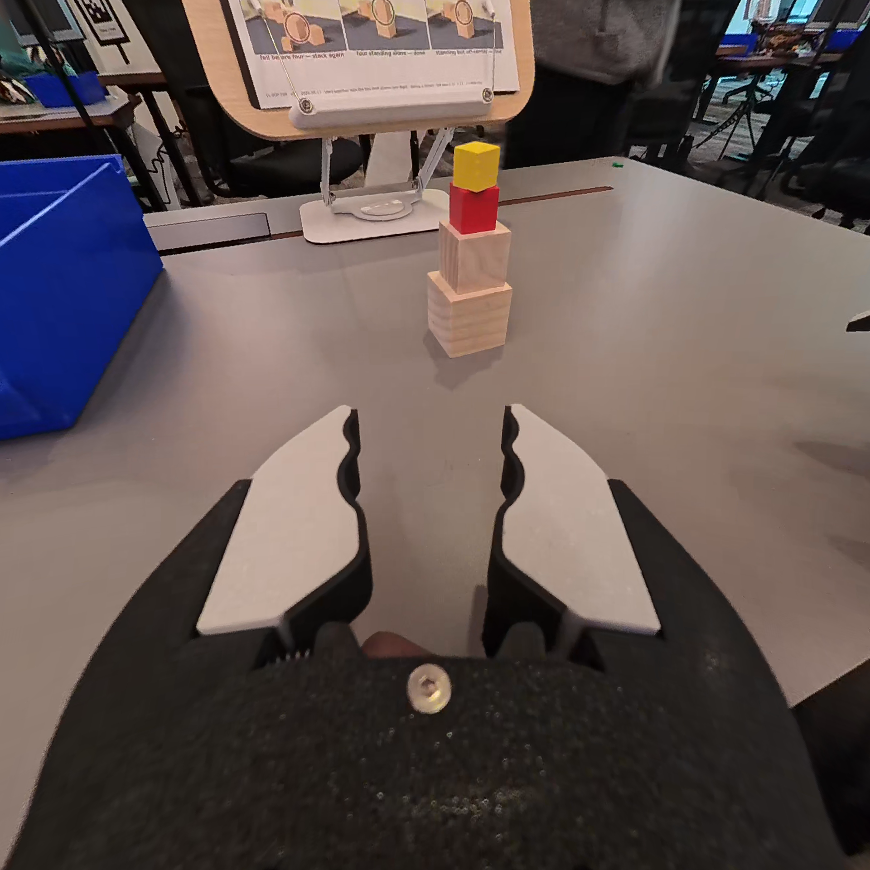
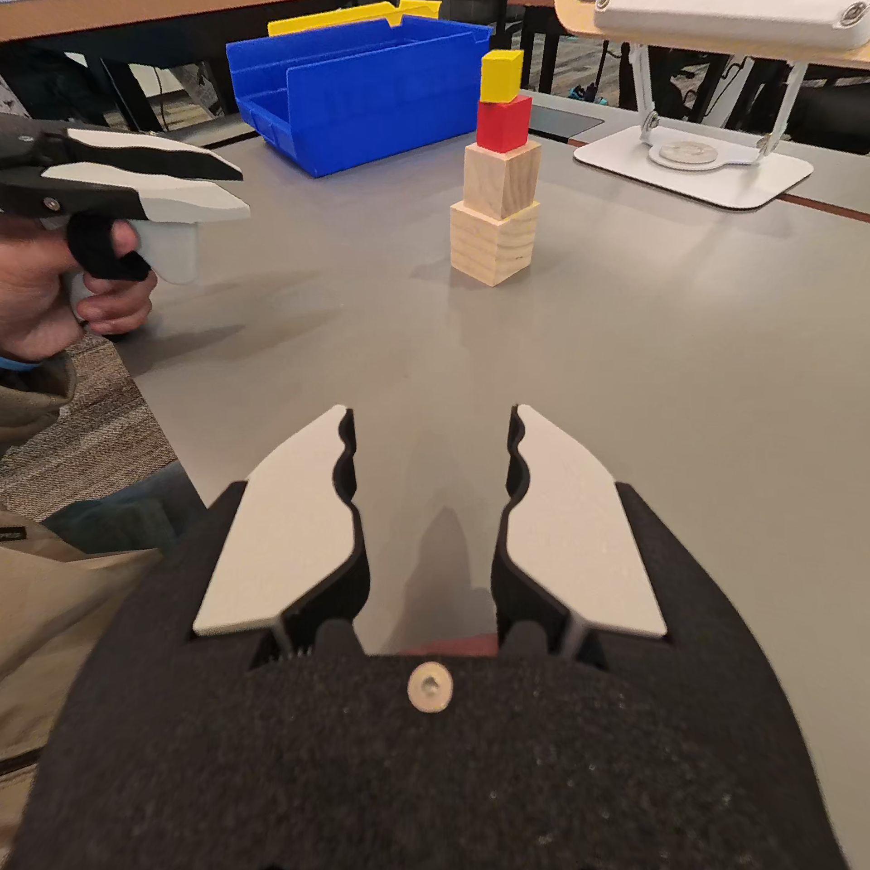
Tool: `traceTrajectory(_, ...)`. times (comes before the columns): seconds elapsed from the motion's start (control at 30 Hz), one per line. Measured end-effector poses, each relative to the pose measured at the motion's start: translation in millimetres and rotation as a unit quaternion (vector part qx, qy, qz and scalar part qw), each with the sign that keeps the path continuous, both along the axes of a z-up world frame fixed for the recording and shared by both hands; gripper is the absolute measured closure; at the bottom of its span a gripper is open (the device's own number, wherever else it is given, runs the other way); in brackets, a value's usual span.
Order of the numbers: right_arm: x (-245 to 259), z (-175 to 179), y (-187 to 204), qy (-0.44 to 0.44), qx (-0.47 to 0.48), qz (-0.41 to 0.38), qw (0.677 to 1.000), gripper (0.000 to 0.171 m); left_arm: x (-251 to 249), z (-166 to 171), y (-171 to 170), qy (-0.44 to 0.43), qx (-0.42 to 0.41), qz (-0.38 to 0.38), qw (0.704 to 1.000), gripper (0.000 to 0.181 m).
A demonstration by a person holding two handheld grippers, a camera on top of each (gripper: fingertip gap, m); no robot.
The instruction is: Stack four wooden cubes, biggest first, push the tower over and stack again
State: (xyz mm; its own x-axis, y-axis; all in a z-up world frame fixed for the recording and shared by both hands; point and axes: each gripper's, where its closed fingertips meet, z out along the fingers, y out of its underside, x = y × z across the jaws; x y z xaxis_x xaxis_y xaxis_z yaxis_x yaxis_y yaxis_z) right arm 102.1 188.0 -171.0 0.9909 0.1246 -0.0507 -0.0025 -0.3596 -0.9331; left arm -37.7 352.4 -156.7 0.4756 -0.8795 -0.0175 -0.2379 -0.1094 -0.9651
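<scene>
The grey table [image 1: 659,423] carries a four-cube tower standing upright near its middle. The largest plain wooden cube [image 1: 469,316] sits on the surface; a smaller plain wooden cube [image 1: 475,256] rests on it, then a red cube [image 1: 473,208], then a yellow cube [image 1: 476,166] on top. Each upper cube is set slightly off-centre and turned relative to the one beneath.

A blue bin [image 1: 61,292] stands on the table's left portion, well apart from the tower. In the right wrist view a yellow bin [image 2: 348,16] shows just behind it. A white document stand [image 1: 376,216] with a wooden board holding a printed sheet occupies the far edge, just behind the tower. Tables and chairs fill the background.

The left gripper [image 1: 429,412] hovers over bare table short of the tower, jaws spread apart and empty. The right gripper [image 2: 430,409] is likewise spread and empty, farther back. A hand [image 2: 42,282] holds the left gripper's handle at the table's near-left edge.

Open surface lies between both grippers and the tower, and to the tower's right up to the table edge.
</scene>
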Motion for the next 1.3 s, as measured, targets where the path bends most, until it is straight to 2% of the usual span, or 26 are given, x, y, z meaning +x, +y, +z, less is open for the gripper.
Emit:
traceTrajectory(0.43, -4, -2, 5, -0.007, -0.009, 0.014, 1.000, 0.113, 5, -6, -5, 0.019, 0.000, -0.019, 1.000, 0.124)
traceTrajectory(0.53, -3, 1, 17, -0.022, -0.022, 0.038, 0.999, 0.131, 5, -7, -5, 0.020, -0.002, -0.020, 1.000, 0.124)
traceTrajectory(0.57, -2, 1, 23, -0.032, -0.031, 0.053, 0.998, 0.147, 5, -7, -5, 0.021, -0.003, -0.021, 1.000, 0.124)
traceTrajectory(0.6, -1, 3, 31, -0.043, -0.041, 0.073, 0.996, 0.171, 5, -7, -5, 0.022, -0.006, -0.021, 1.000, 0.124)
traceTrajectory(0.67, 8, 7, 53, -0.077, -0.050, 0.111, 0.990, 0.171, 5, -8, -5, 0.021, -0.011, -0.024, 0.999, 0.125)
traceTrajectory(0.73, 21, 6, 76, -0.129, -0.064, 0.162, 0.976, 0.171, 4, -7, -5, 0.019, -0.013, -0.029, 0.999, 0.126)
traceTrajectory(0.8, 48, -9, 96, -0.185, -0.118, 0.205, 0.954, 0.171, -2, -6, -3, 0.023, -0.005, -0.029, 0.999, 0.127)
traceTrajectory(0.93, 112, -43, 99, -0.227, -0.257, 0.268, 0.900, 0.171, -33, -3, 4, 0.031, 0.015, -0.015, 0.999, 0.129)
traceTrajectory(1.1, 172, -60, 104, -0.303, -0.352, 0.254, 0.848, 0.171, -76, -3, 15, 0.022, 0.015, 0.025, 0.999, 0.131)
traceTrajectory(1.17, 157, -69, 121, -0.288, -0.358, 0.256, 0.851, 0.171, -82, -4, 18, 0.013, 0.003, 0.032, 0.999, 0.131)
traceTrajectory(1.2, 140, -70, 141, -0.284, -0.331, 0.259, 0.862, 0.171, -83, -4, 19, 0.011, -0.001, 0.035, 0.999, 0.131)
traceTrajectory(1.23, 114, -67, 167, -0.269, -0.295, 0.269, 0.876, 0.171, -83, -4, 21, 0.009, -0.002, 0.038, 0.999, 0.131)
traceTrajectory(1.3, 36, -45, 222, -0.164, -0.197, 0.307, 0.917, 0.171, -80, -3, 21, 0.006, -0.003, 0.035, 0.999, 0.131)
